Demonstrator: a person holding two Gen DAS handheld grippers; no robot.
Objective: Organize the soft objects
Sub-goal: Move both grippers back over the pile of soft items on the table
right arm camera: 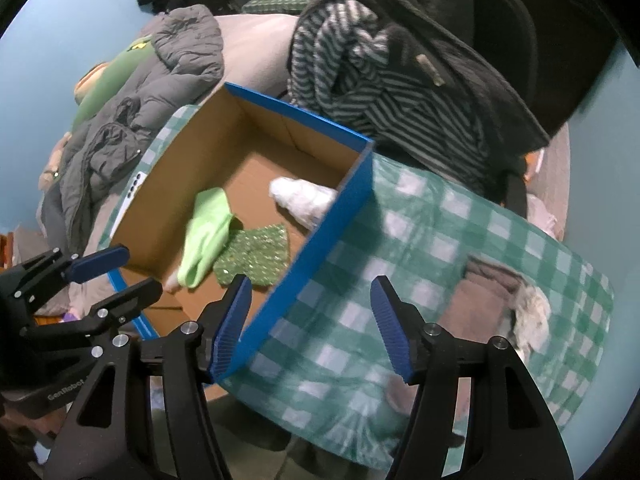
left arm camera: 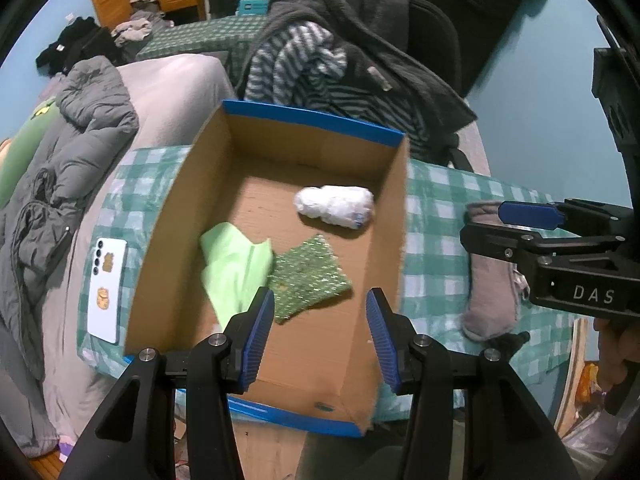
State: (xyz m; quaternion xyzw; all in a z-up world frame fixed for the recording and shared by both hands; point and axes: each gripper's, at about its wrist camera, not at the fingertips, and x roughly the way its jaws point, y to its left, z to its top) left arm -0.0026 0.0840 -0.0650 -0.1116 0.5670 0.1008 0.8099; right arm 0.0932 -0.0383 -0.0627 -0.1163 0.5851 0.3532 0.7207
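Grey sock lies on checked worktop cloth beside cardboard box, last item outside. Left gripper over box, right gripper near sock, both parted, empty. Next: right descends, pinches sock.

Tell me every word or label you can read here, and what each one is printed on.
"DAS": white letters on the right gripper, seen from the left wrist.
"GenRobot": on the left gripper, seen from the right wrist; its end is cut off.
Phone stickers: pictures, no readable words.
Cardboard box: no readable print.
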